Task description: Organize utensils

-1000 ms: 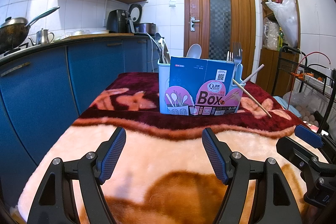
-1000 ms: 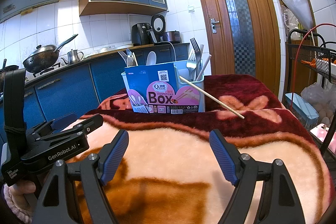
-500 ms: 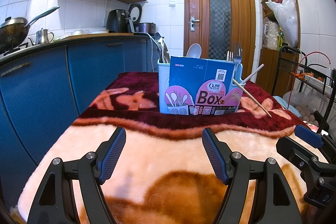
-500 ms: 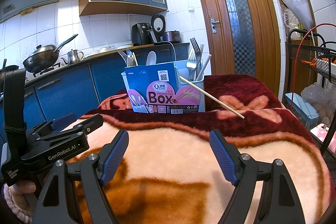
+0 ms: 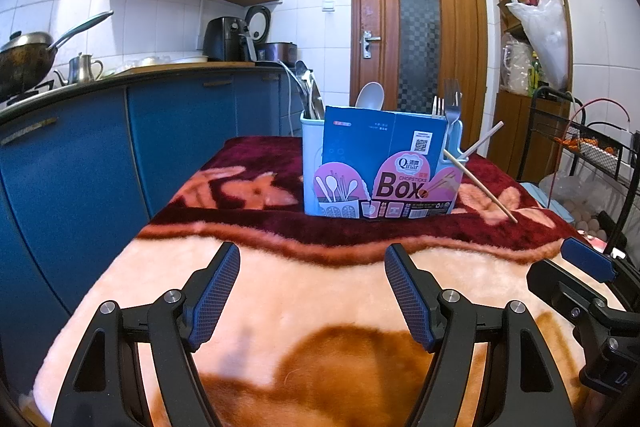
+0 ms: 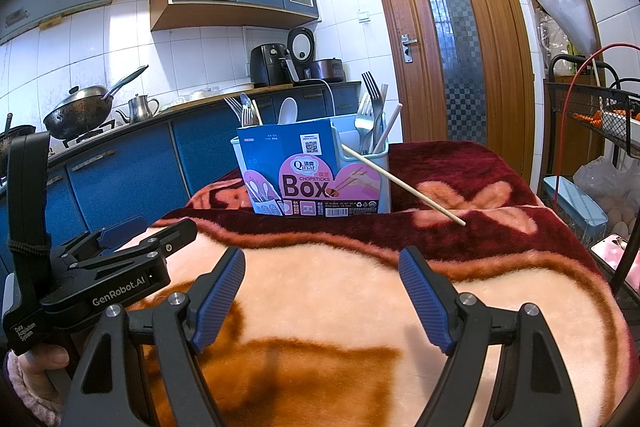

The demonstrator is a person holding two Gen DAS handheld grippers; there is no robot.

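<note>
A pale blue utensil holder (image 5: 310,163) (image 6: 385,179) with a blue and pink "Chopsticks Box" label (image 5: 380,167) (image 6: 310,171) stands on the dark red part of the blanket. Forks (image 5: 451,103) (image 6: 370,103), a white spoon (image 5: 370,95) (image 6: 288,111) and metal spoons stick up from it. One wooden chopstick (image 5: 480,187) (image 6: 404,183) leans out of its right side, tip on the blanket. My left gripper (image 5: 312,267) and my right gripper (image 6: 322,275) both hover open over the peach part of the blanket, well short of the holder, with nothing between their fingers.
The blanket-covered table (image 5: 320,287) has blue kitchen cabinets (image 5: 80,155) close on its left. A wooden door (image 5: 420,27) is behind, and a black wire rack (image 5: 592,147) with bags stands on the right. A hand (image 6: 44,363) holds the left gripper.
</note>
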